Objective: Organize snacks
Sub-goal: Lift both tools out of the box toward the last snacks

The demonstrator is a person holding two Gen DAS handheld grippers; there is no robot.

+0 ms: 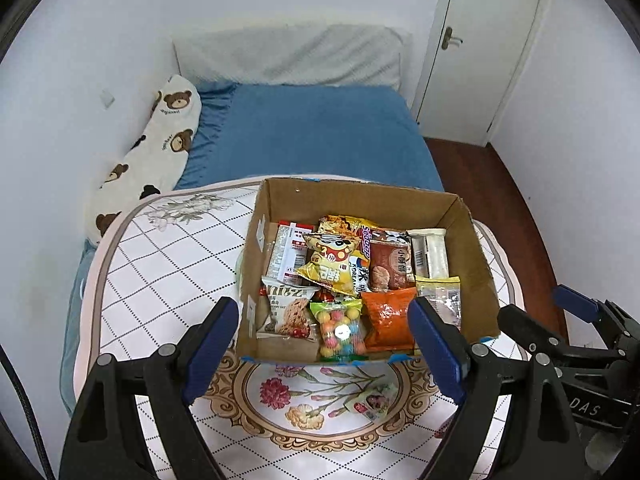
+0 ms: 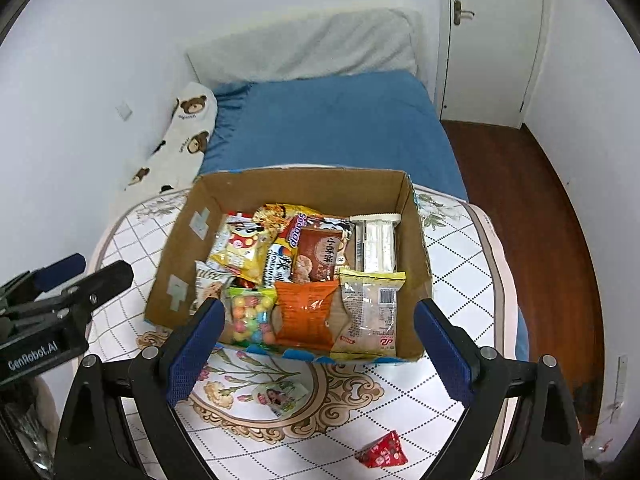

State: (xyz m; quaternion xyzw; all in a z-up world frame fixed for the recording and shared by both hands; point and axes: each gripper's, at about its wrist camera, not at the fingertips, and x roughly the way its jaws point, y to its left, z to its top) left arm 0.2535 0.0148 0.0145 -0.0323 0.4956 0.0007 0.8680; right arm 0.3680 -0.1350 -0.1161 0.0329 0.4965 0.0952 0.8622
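We see a blue bed (image 1: 312,132) beyond the desk (image 1: 160,264), on which an open cardboard box (image 1: 476,264) full of snack packets sits toward the far edge, leaving bare patterned cloth on its near side. There a pale sachet (image 2: 282,398) lies just before the box and a small red packet (image 2: 382,454) lies nearer, to the right. Our left gripper (image 1: 322,342) and right gripper (image 2: 320,338) hover at the box's near wall, fingers spread wide and holding nothing.

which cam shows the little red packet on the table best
The right wrist view: the red packet lies in full sight on the tablecloth, near the frame's bottom, outside the cardboard box. The left wrist view does not show it at all.
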